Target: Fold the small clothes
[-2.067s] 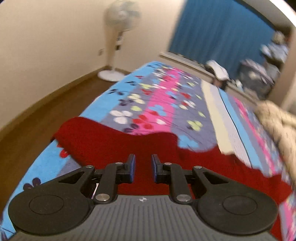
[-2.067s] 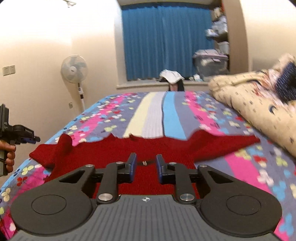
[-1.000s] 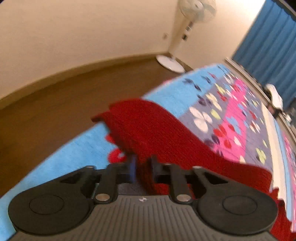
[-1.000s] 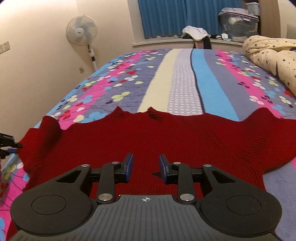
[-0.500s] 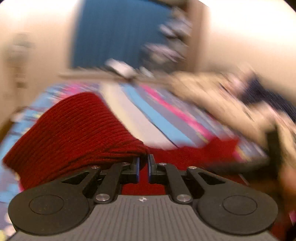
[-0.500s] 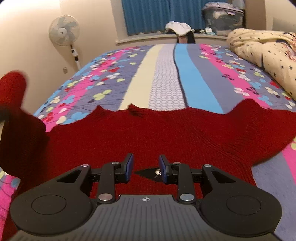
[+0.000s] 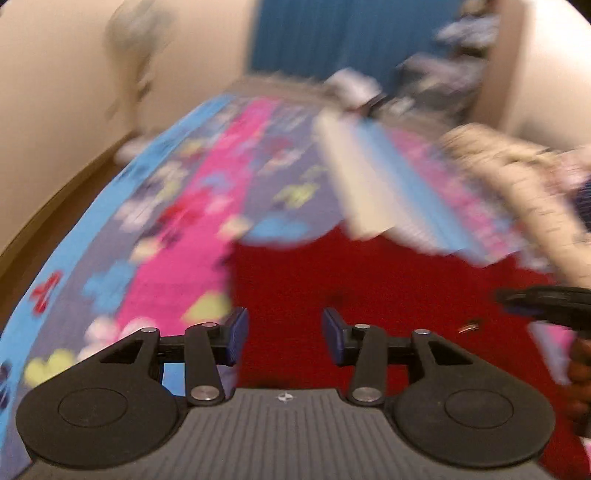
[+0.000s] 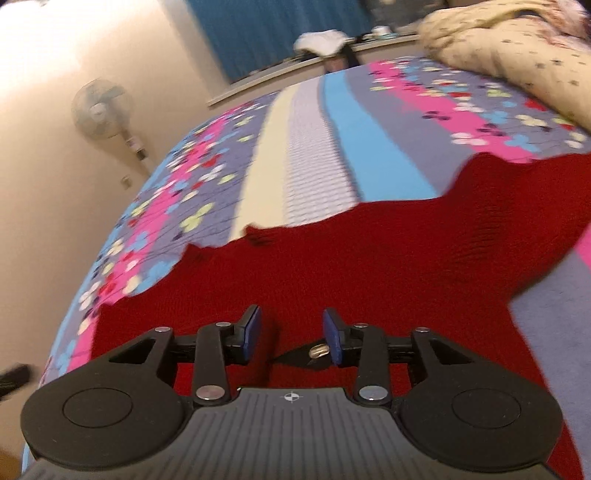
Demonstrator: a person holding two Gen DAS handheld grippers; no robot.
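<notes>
A red knitted sweater (image 8: 369, 258) lies spread on the striped flowered bedspread (image 8: 306, 147). In the left wrist view the sweater (image 7: 369, 295) has a straight left edge, and my left gripper (image 7: 282, 338) hovers open and empty over that edge. My right gripper (image 8: 291, 332) is open and empty just above the sweater's body, with a small metal piece on a dark tab (image 8: 317, 350) between its fingers. The right sleeve (image 8: 517, 206) stretches out to the right. The other gripper (image 7: 546, 299) shows at the right in the left wrist view.
A cream star-print duvet (image 8: 517, 48) is heaped at the far right of the bed. A standing fan (image 8: 101, 110) is by the left wall. Blue curtains (image 8: 277, 29) and a white pile on the sill (image 8: 321, 40) lie beyond the bed. The wooden floor (image 7: 44, 221) is on the left.
My left gripper, which was shut on the left sleeve and carrying it across, has opened and let it go; the sleeve now lies folded in. The right gripper stayed open and tilted.
</notes>
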